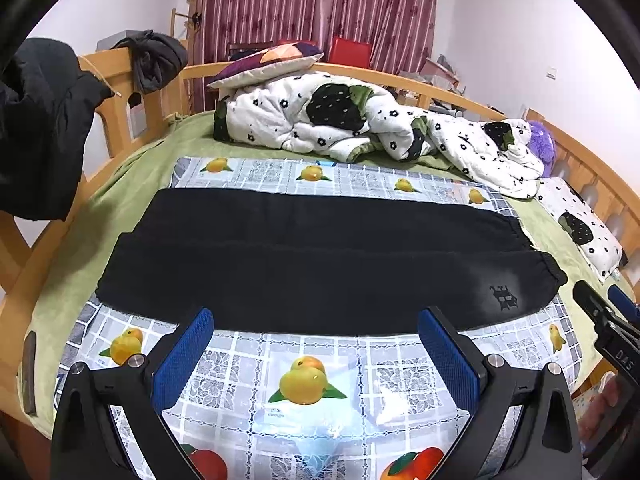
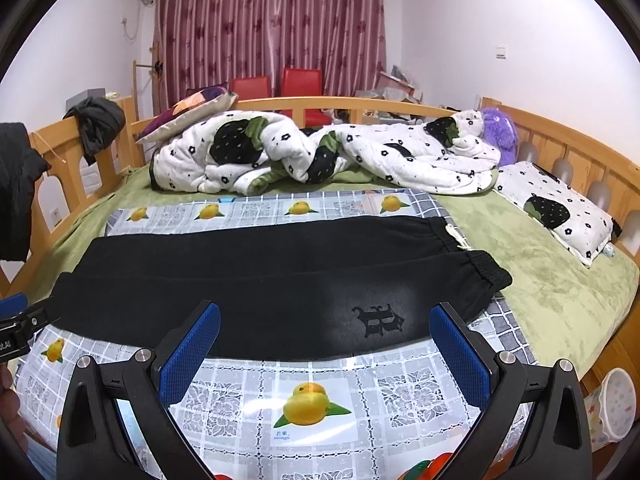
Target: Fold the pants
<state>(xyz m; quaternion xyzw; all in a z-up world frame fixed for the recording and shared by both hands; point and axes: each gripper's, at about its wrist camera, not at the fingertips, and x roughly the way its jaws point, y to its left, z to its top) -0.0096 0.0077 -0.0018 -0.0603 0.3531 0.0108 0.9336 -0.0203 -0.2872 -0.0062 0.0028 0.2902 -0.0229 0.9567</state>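
Left wrist view: black pants (image 1: 320, 264) flat on fruit-print mat (image 1: 308, 364), both claws spread, empty; pinch near edge at 12 o'clock, lift evenly.

Black pants (image 2: 280, 276) lie flat across the frame's middle on a fruit-print mat (image 2: 312, 396); the right gripper (image 2: 326, 348), jaws wide apart, apparently hovers at their near edge.

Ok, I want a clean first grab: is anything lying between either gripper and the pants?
Nothing visible. Only bare fruit-print mat lies between the open left gripper, the open right gripper and the near edge of the black pants. The bunched quilt sits behind them.
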